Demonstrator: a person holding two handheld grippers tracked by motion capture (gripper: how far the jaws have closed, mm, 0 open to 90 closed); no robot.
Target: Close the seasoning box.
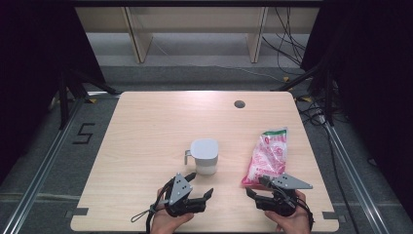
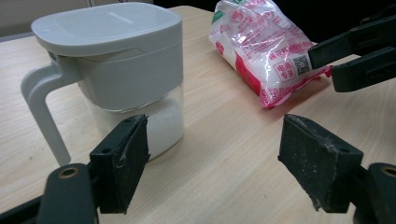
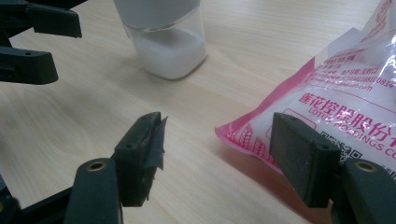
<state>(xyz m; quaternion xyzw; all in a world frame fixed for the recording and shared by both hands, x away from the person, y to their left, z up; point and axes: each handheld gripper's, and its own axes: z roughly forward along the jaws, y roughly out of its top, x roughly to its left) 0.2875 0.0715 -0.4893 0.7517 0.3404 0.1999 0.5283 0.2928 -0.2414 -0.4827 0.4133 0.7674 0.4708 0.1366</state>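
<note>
On the surface (image 1: 146,126), the lidded jug (image 1: 204,156) and pink bag (image 1: 268,156) lie near both hand-held grippers, left (image 1: 202,192) and right (image 1: 253,191), jaws apart and empty. This looks like the approach; next, likely grasp the bag's near corner.

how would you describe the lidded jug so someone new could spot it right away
On the pale wooden table, look near the front edge, just beyond the left gripper. The jug stands upright there, grey lid and handle over a clear base holding white granules. Its neighbour, the pink and white bag, lies flat.
</note>
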